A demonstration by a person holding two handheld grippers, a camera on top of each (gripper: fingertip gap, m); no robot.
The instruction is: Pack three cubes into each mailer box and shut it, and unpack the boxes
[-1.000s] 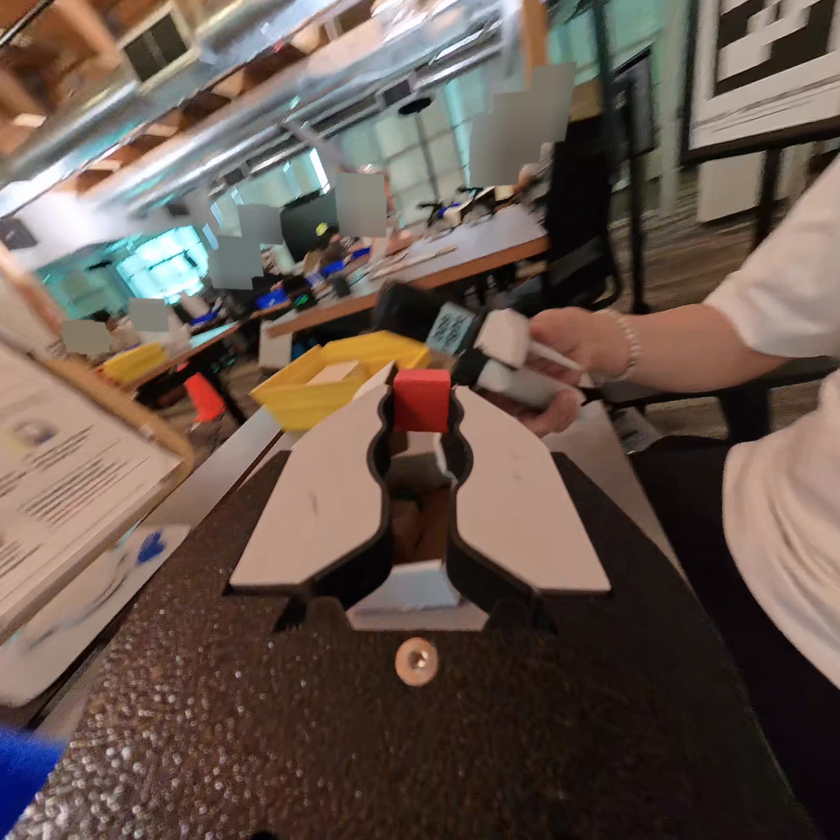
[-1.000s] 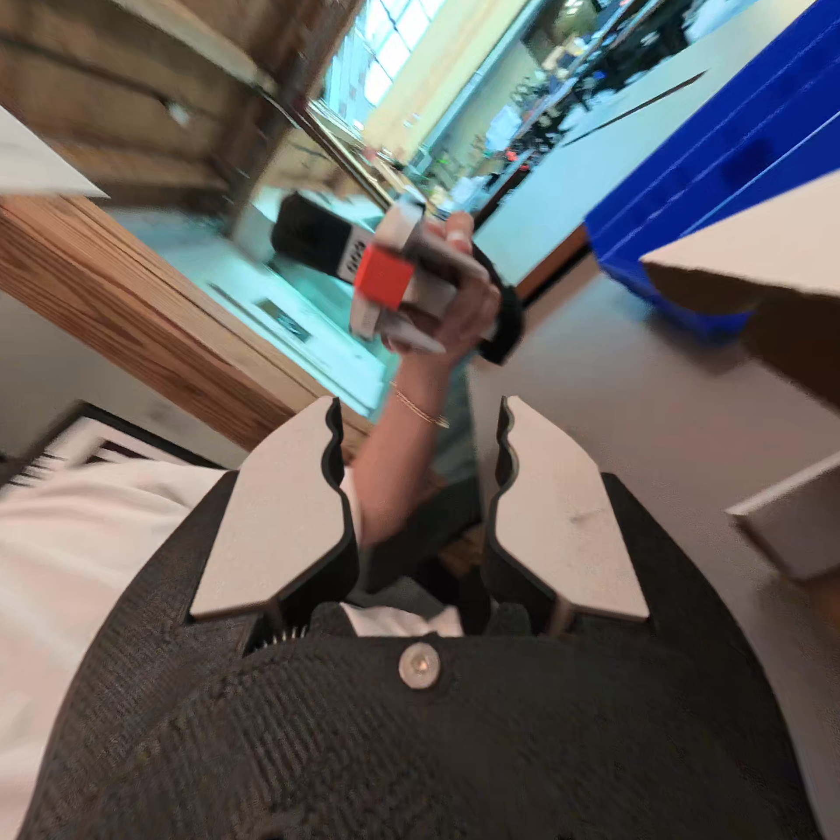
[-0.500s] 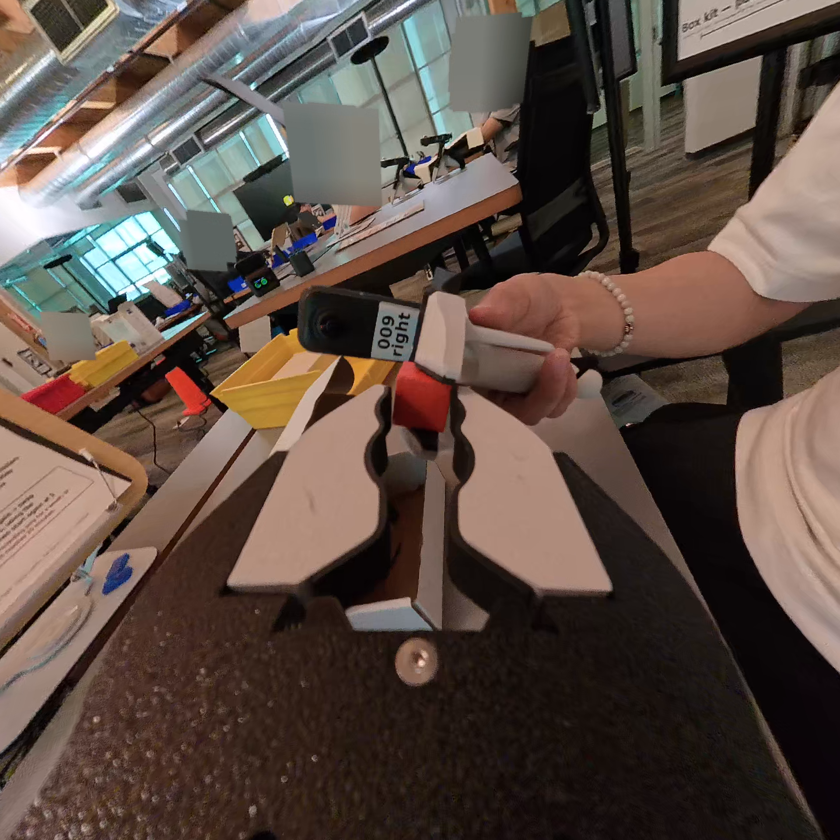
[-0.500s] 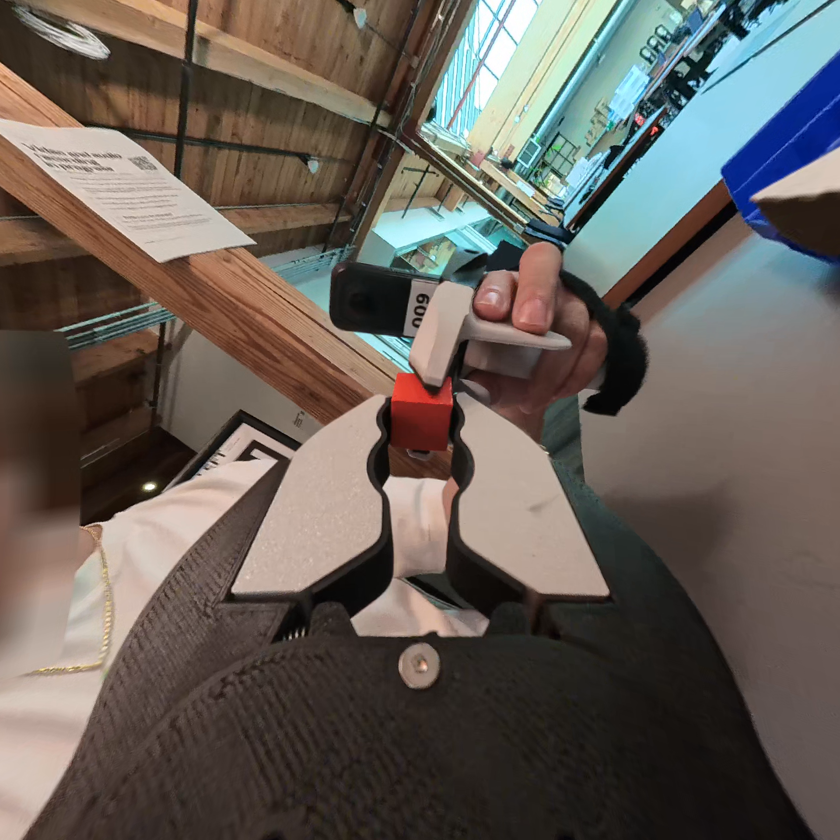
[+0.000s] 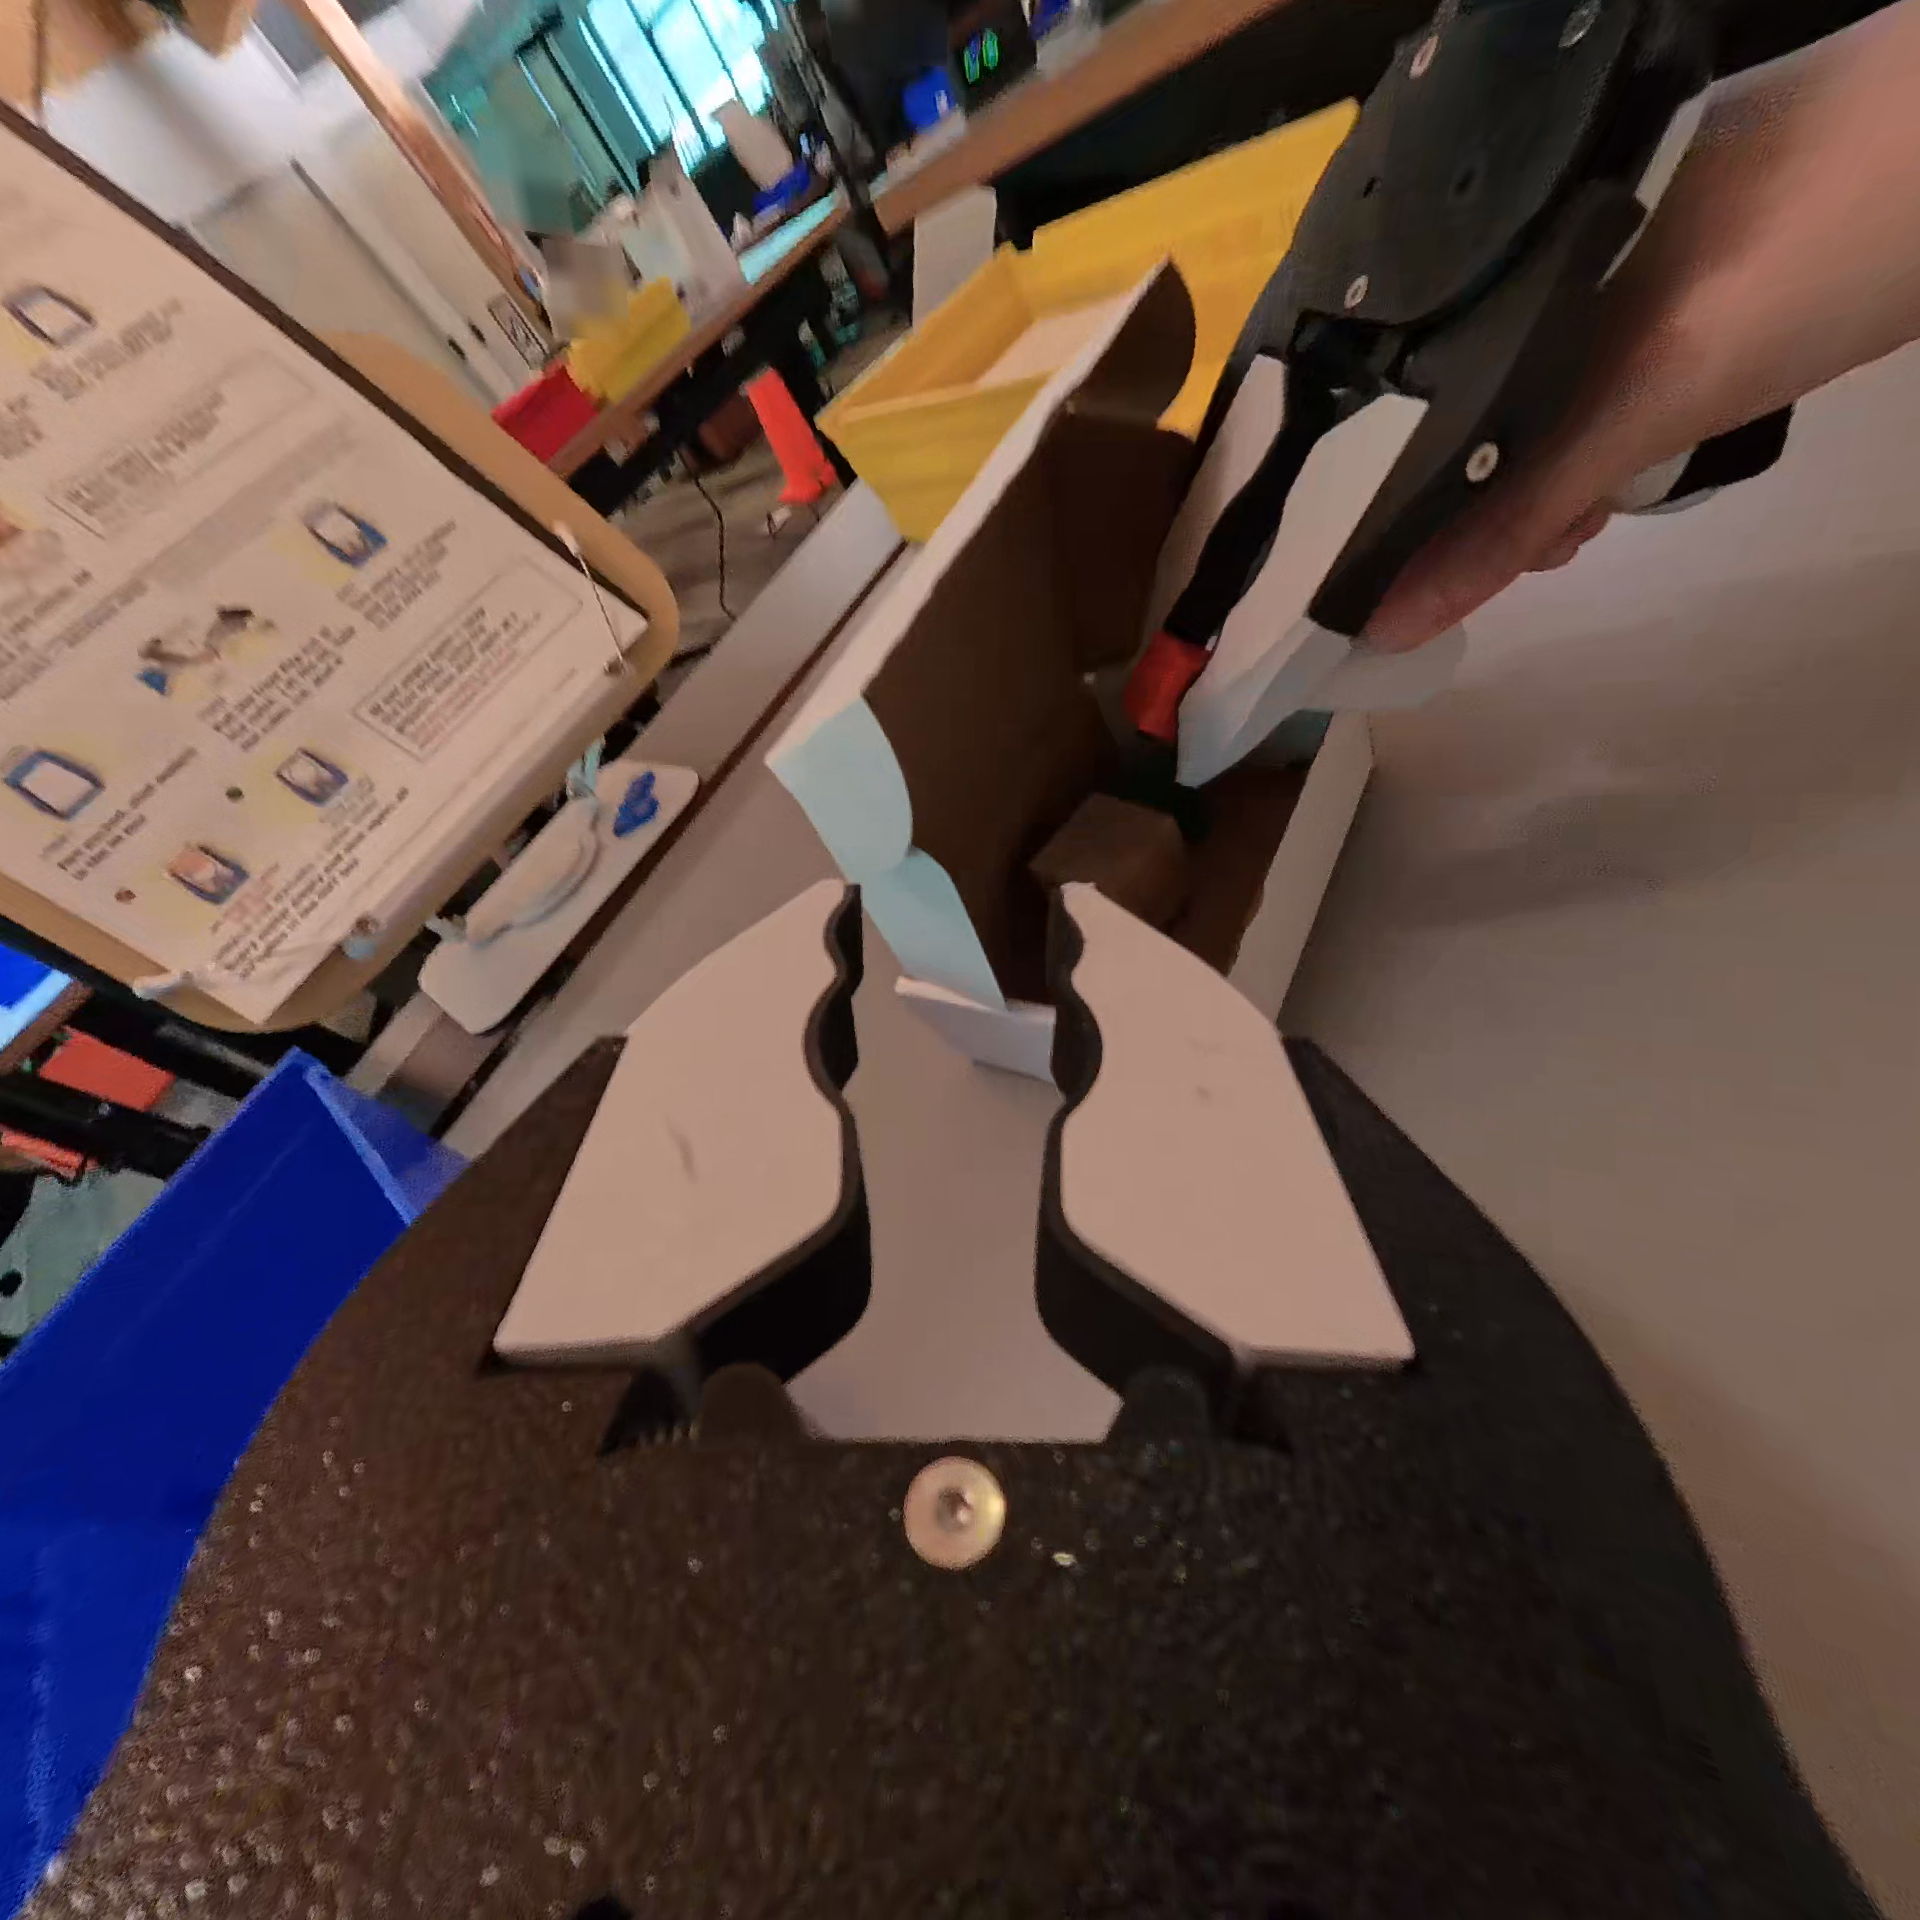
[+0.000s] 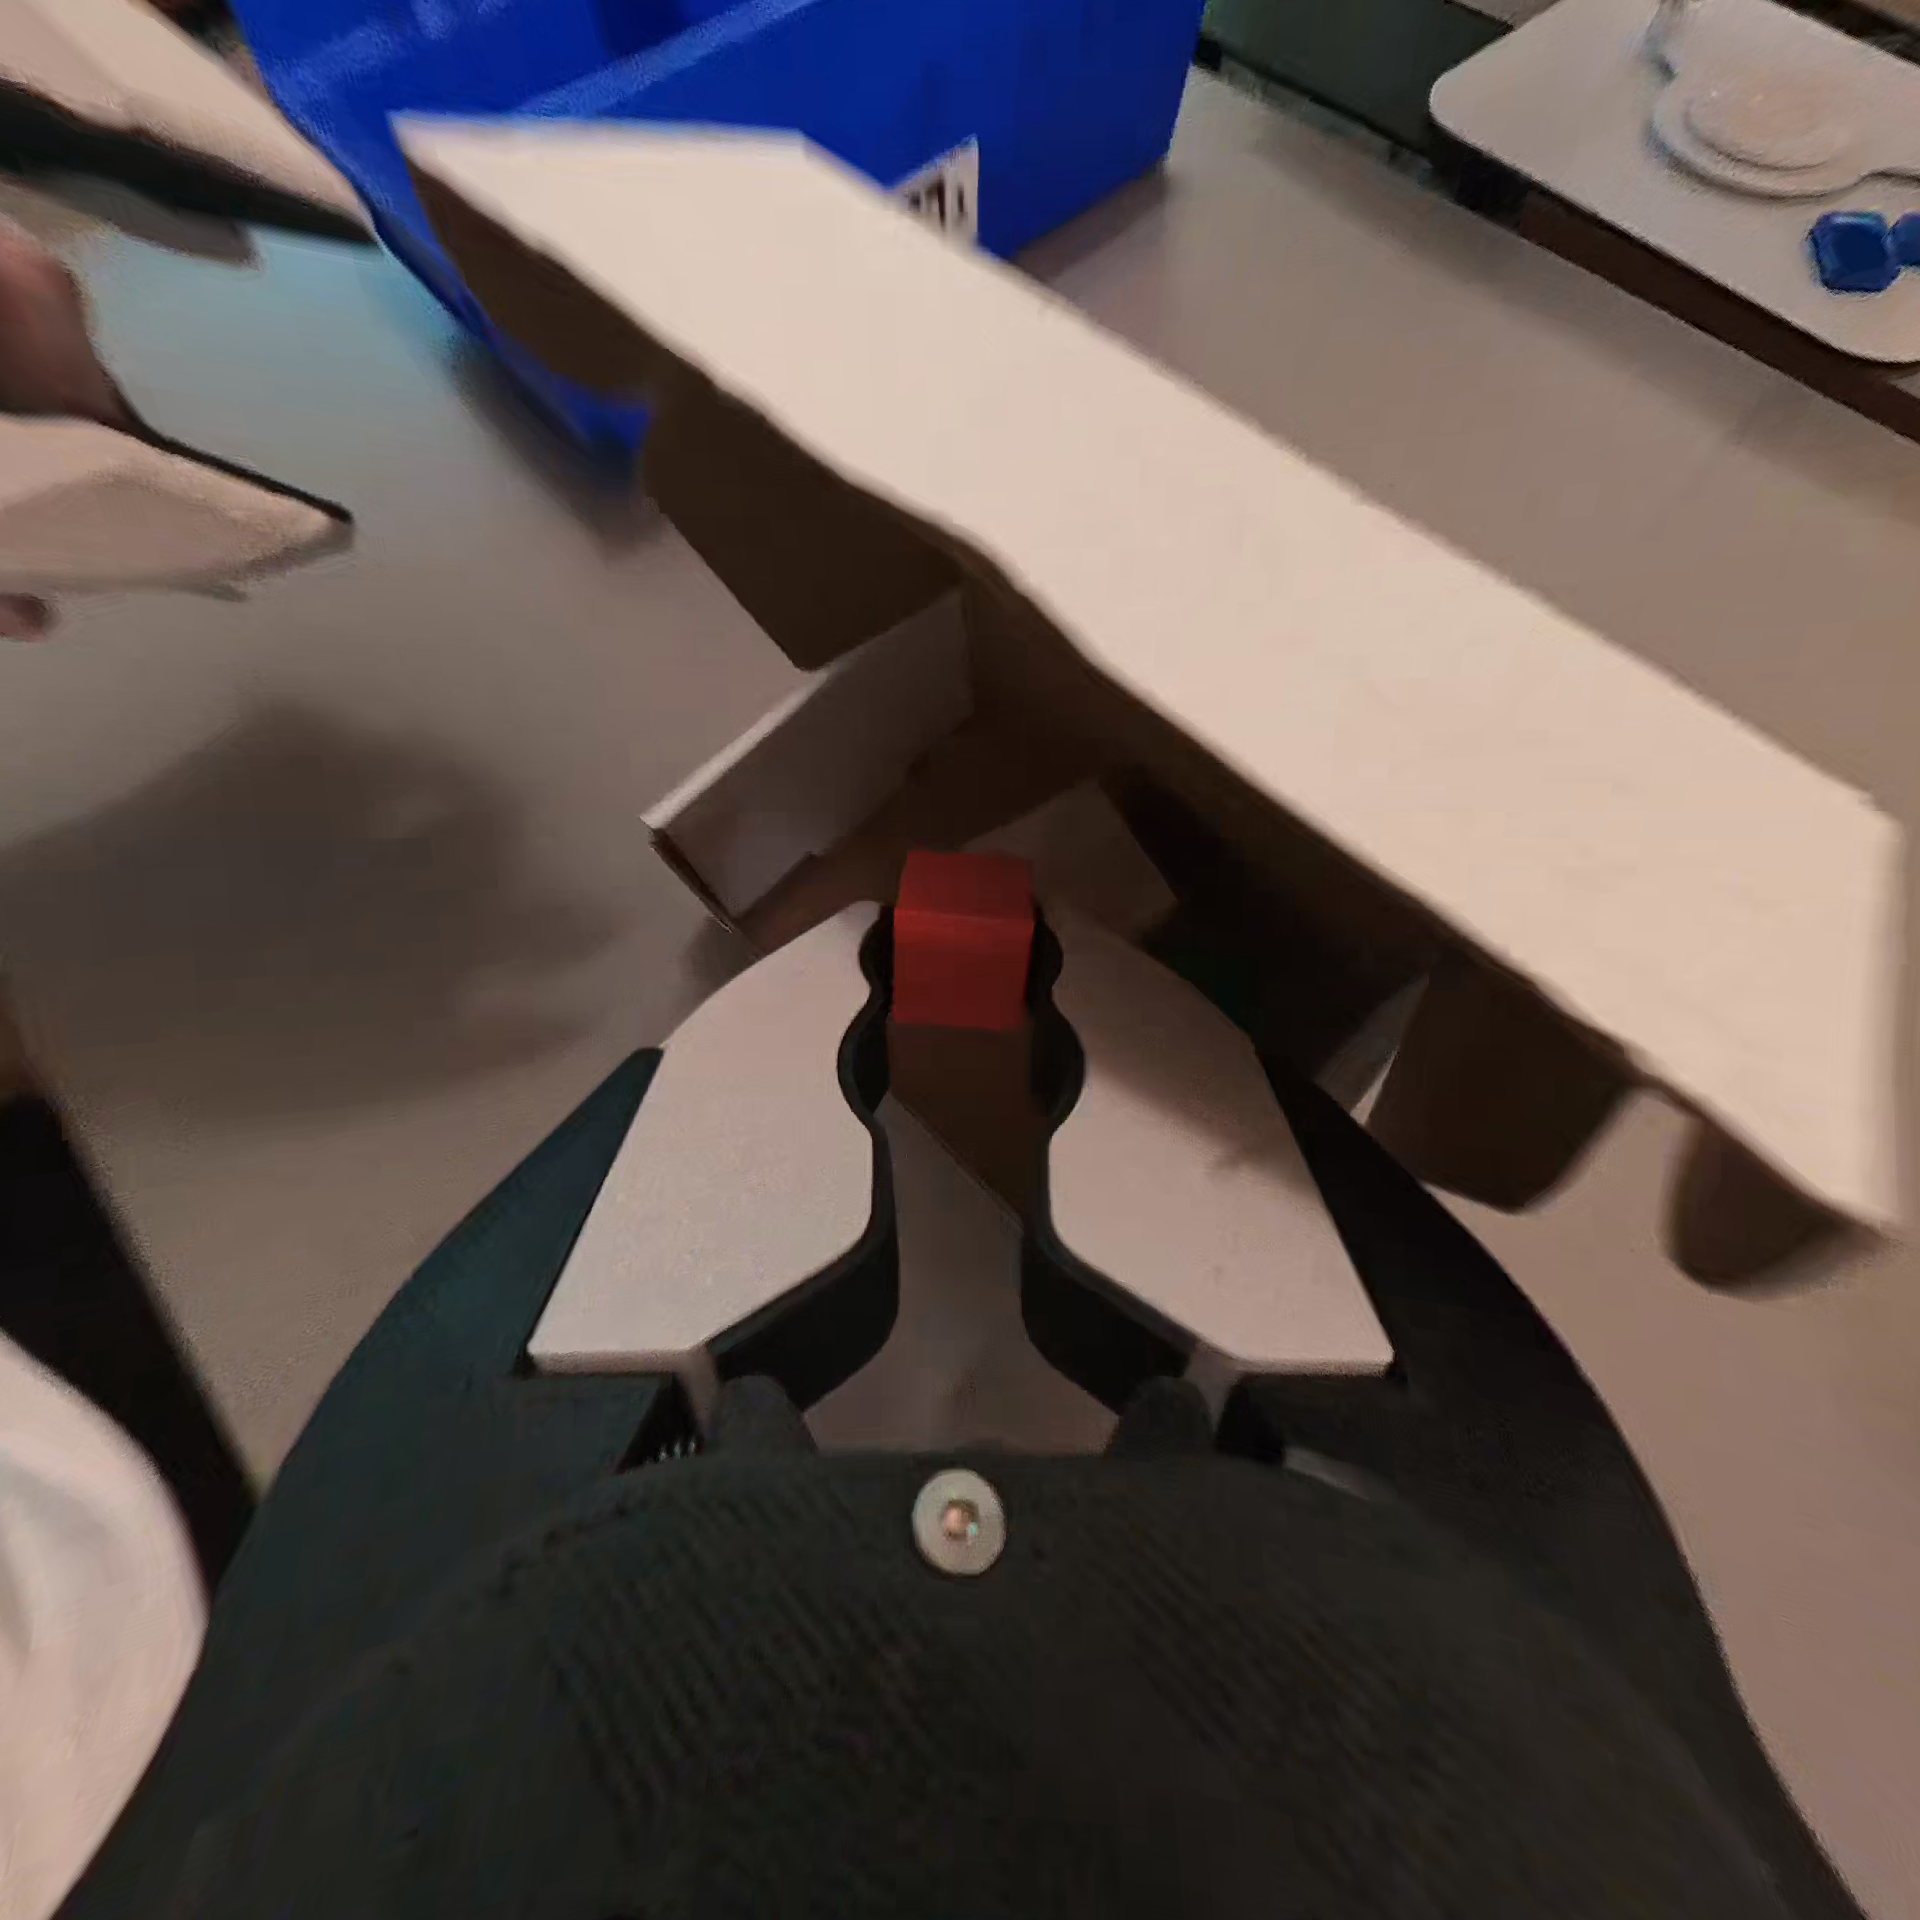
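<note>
Red cube (image 6: 961, 940) has passed from left jaws to right jaws (image 6: 958, 935), now clenched on it at their tips, over the open mailer box (image 5: 1288, 894), lid up. Left jaws (image 5: 956, 940) released, empty, just short of the box. Box contents unclear. Blue bin (image 6: 727, 114) beyond.

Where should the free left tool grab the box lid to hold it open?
Take the lid by its bare white top edge, coming from the near end with the left tool. It stands nearly upright, and the right tool with the red cube fills the far end.
</note>
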